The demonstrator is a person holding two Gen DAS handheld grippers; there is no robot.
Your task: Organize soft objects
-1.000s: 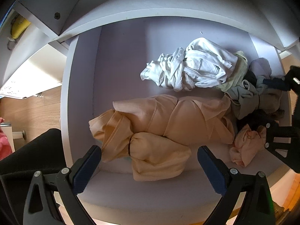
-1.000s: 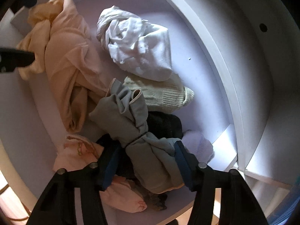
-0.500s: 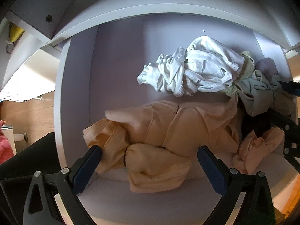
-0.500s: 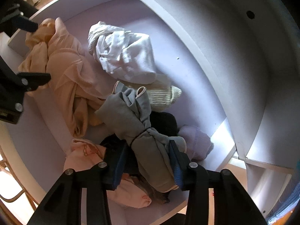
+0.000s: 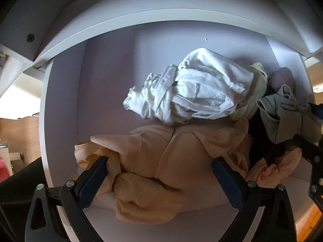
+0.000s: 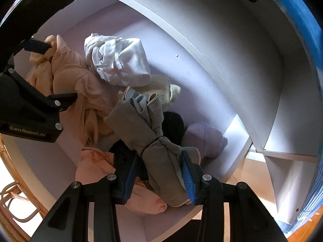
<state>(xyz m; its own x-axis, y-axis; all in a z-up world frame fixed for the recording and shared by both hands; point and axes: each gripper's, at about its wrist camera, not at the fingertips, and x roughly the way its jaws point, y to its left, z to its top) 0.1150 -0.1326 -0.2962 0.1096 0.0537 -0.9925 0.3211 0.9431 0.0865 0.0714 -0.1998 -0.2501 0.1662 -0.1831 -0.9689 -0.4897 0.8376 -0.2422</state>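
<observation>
The white drawer (image 5: 60, 100) serves as the landmark. The right gripper (image 6: 159, 173) has just been closing, and its 2 blue pads now clamp the grey bundle (image 6: 145, 133), a rolled garment tied round its middle with a dark band, at the drawer's right end. The bundle looks raised a little off the pile beneath it, though the view is too distorted to be sure. Under and beside it lie a black piece (image 6: 173, 123), a lilac piece (image 6: 203, 139) and a small peach piece (image 6: 94, 161). The left gripper (image 5: 159, 179) stands with its fingers wide apart, straddling the big peach garment (image 5: 161, 157) in the drawer's front half; whether its pads touch the cloth I cannot tell. Behind the peach garment, towards the drawer's back wall, sits a crumpled white garment (image 5: 193, 92), and a cream knitted piece (image 5: 254, 92) touches its right side.
</observation>
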